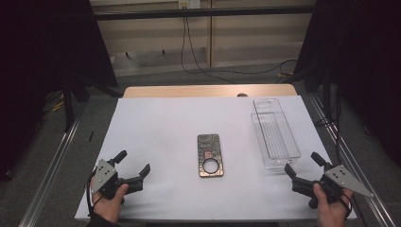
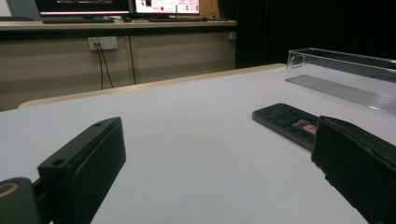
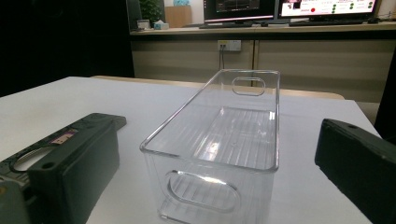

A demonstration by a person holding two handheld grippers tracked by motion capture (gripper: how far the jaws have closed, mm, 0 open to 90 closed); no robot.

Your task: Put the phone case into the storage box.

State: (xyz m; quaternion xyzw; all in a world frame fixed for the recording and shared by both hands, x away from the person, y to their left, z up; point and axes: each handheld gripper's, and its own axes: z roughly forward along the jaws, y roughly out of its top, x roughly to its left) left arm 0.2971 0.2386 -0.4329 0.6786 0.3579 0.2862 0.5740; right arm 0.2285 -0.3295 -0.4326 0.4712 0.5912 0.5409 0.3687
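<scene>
Both jaws are held apart — left gripper [image 1: 135, 163] at seven o'clock, right gripper [image 1: 302, 164] at five, phone case [image 1: 210, 154] between — clear bin [image 1: 275, 134] at two.

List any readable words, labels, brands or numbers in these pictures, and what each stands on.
No text can be read.
Phone case: a patterned design with a small pink patch, no legible letters.
Monitors on the far desk: coloured windows with writing, too small and blurred.
Clear bin: no label.
</scene>
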